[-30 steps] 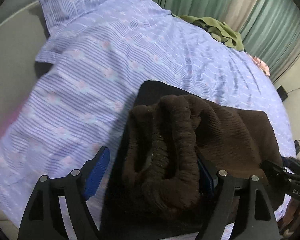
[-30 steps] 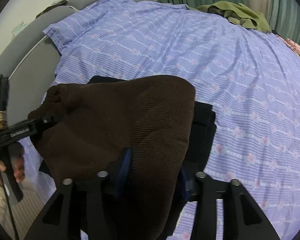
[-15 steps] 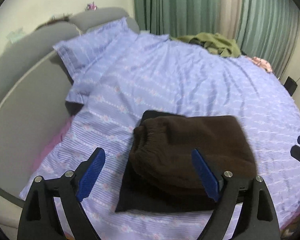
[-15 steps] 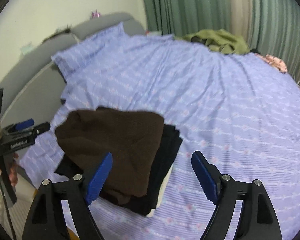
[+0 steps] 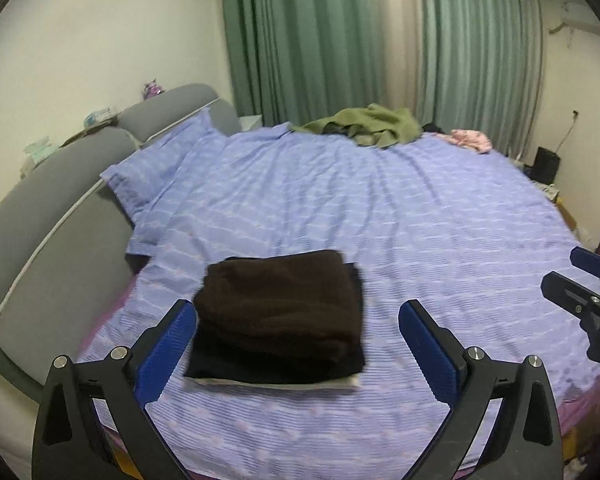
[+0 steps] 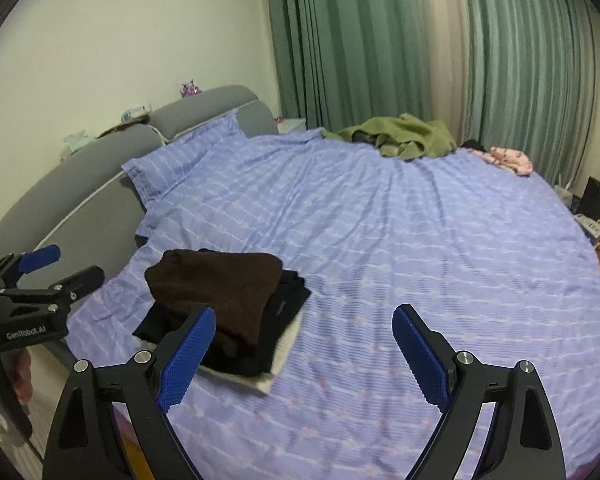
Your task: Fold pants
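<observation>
Green curtains (image 5: 340, 40) hang behind a wide bed (image 5: 420, 220) covered in a lilac striped sheet, with a grey headboard (image 5: 40, 208) along its left side. Folded brown pants (image 5: 280, 304) lie at the near edge of the bed on top of a dark folded garment (image 6: 284, 312) and a pale one (image 5: 276, 384), making a small stack. A second ago both tools were clamped on the brown cloth; now the left hand-held gripper (image 5: 296, 348) and the right hand-held gripper (image 6: 304, 354) are both released, jaws spread wide and empty, pulled back from the stack and raised, so more of the room shows. An olive garment (image 5: 364, 124) and a pink one (image 5: 470, 138) sit at the far edge. The right view shows the stack's staggered side edges and the person's fingers (image 6: 20, 380) on the left tool's handle; the left view catches the right tool only at its frame edge.
</observation>
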The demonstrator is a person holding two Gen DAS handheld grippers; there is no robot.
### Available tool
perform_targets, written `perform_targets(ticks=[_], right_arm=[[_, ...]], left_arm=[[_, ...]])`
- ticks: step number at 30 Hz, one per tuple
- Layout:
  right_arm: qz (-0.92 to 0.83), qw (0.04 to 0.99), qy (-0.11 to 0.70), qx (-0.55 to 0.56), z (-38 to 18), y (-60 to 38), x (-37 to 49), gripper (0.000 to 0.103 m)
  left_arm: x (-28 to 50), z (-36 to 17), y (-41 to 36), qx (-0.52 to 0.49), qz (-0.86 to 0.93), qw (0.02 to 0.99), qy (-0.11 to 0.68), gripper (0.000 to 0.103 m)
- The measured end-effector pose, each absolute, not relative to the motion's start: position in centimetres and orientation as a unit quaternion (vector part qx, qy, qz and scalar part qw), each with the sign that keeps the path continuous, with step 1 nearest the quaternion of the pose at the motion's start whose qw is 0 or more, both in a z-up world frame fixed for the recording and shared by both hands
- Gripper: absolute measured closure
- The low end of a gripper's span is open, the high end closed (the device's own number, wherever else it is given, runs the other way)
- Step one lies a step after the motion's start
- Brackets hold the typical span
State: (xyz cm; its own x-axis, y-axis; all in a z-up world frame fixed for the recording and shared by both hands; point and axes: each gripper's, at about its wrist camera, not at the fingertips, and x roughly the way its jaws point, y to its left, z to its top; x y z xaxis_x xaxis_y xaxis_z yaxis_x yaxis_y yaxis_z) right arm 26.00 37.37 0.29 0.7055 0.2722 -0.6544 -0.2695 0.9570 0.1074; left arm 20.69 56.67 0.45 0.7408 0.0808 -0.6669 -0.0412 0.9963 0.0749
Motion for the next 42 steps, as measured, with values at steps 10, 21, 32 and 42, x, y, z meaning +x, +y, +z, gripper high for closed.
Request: perform_targets(ticks=[10, 21, 32, 42], right_arm=[[0.108, 0.931, 0.349, 0.021, 2.8, 27.2, 18.6, 0.012], [0.107, 0.935, 0.337, 0.025, 4.0, 20.5, 12.8, 0.012], [0.107, 0.94, 0.325, 0.018, 5.1, 16.2, 9.2, 0.012], [0.103, 0.941, 0.321, 0.025, 5.2, 13.8, 7.6, 0.012]], left_arm=[[14.4, 2.3, 48.0, -0.004, 0.019, 0.938, 0.346, 0.0], [9.0, 3.9, 40.8, -0.007, 0.008, 0.939, 0.343, 0.0], [5.9, 4.4, 36.0, -0.006, 0.002, 0.941, 0.337, 0.0], [4.7, 5.0, 33.4, 0.002, -0.001, 0.944, 0.329, 0.0]])
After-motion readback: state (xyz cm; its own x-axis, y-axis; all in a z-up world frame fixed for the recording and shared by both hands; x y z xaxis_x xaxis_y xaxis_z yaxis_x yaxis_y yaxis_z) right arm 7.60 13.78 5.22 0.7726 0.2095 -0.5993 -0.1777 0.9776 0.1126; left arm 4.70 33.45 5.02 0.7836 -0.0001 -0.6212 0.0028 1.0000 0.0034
